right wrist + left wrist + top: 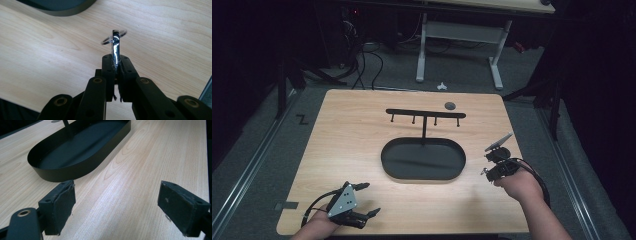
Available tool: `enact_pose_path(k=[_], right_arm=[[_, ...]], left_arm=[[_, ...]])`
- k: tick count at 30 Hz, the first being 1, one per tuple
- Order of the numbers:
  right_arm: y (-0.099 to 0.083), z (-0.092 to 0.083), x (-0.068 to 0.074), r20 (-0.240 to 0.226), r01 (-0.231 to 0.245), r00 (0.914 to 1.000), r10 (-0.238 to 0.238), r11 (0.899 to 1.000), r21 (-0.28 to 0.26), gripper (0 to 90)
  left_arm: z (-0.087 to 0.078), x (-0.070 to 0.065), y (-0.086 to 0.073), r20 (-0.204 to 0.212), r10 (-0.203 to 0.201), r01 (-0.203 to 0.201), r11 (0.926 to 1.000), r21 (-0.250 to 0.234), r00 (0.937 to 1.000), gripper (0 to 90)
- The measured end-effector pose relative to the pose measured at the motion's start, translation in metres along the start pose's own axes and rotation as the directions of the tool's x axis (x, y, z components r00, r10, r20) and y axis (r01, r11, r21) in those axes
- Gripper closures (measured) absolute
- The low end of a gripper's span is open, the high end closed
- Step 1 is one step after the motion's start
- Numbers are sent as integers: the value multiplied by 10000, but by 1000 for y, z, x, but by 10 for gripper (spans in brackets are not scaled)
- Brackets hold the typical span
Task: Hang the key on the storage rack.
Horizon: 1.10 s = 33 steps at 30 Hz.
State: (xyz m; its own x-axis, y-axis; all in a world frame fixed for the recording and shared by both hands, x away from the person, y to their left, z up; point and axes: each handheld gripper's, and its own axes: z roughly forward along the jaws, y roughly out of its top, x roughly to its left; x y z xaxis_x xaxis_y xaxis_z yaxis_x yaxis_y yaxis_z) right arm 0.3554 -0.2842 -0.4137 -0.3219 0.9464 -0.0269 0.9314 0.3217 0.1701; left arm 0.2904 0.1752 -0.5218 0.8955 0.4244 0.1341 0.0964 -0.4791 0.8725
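Right gripper (115, 65) fingers are clenched on a thin metal clip (115, 47) near the table's right edge – tiny bite, could twist out. Left gripper (125, 207) sits released.

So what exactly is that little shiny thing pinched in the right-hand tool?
It looks like a small metal clip with a polished chrome finish, seen edge-on as a narrow upright bar. A thin wire ring is looped through its top end. Its lower end is clamped between the two black pads of the right gripper, which hold it off the light wooden table, near the end of the black oval tray. Nothing else touches it. Its full shape cannot be told from this angle.
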Motion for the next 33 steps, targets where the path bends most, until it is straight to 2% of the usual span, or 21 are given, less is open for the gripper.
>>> enact_pose_path(k=[7, 14, 20, 24, 33], right_arm=[[4, -12, 9, -123, 221, 9997, -221, 9998, -21, 842], [5, -10, 11, -258, 280, 9993, -281, 9996, -55, 842], [8, -14, 13, -360, 138, 9993, -136, 9999, 38, 842], [13, -21, 16, -622, -121, 9980, 118, 9999, -49, 841], [22, -35, 19, -345, 83, 9994, -90, 9997, -220, 841]], left_arm=[[0, 0, 0, -15, -6, 6, 10000, -3, 10000, 152], [0, 0, 0, -12, -9, 9, 10000, -8, 10000, 152], [0, 0, 0, 6, -45, 45, 10000, 13, 10000, 152], [0, 0, 0, -10, -17, 17, 10000, -14, 10000, 152], [0, 0, 0, 18, -11, 11, 10000, 12, 10000, 152]])
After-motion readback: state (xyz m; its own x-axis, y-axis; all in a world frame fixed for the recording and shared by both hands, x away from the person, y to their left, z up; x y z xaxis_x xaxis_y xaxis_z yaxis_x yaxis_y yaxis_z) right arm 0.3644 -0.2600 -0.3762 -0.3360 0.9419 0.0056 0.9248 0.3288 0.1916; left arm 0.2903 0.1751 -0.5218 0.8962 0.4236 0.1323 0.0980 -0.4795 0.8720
